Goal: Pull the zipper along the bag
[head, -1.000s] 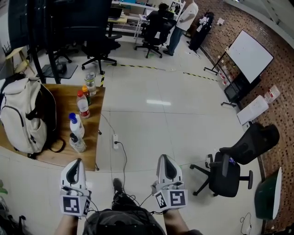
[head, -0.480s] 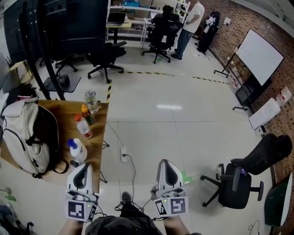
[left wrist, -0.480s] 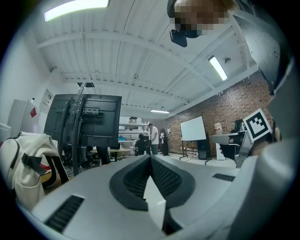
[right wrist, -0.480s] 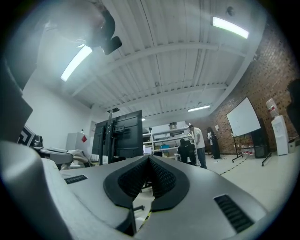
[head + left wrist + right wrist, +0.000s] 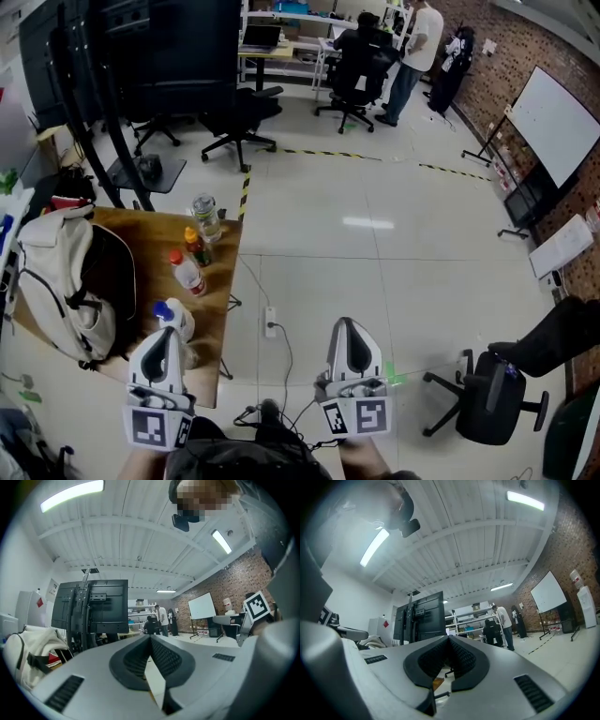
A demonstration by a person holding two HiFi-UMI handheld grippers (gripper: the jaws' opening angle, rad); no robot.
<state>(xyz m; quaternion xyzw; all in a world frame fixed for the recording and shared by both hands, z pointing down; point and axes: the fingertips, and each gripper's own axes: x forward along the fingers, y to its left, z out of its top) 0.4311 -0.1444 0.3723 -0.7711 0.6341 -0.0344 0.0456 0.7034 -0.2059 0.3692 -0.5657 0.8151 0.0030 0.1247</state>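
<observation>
A cream backpack (image 5: 58, 281) with black straps lies on the wooden table (image 5: 220, 281) at the left of the head view; it also shows at the left edge of the left gripper view as the backpack (image 5: 28, 653). My left gripper (image 5: 167, 339) hangs near the table's front right corner, shut and empty. My right gripper (image 5: 349, 328) is over the floor beside it, shut and empty, well right of the bag. Both point level, away from me. The bag's zipper is too small to make out.
Several bottles (image 5: 192, 272) stand along the table's right edge. A power strip and cable (image 5: 272, 328) lie on the floor between the grippers. Office chairs (image 5: 239, 117), a dark chair (image 5: 497, 398) at right, a large black screen stand (image 5: 169, 56) and people (image 5: 412, 37) at desks stand farther off.
The table, bag and bottles have shifted right and down in the head view. Both grippers stay shut; the left one now lies beside the table's corner bottle.
</observation>
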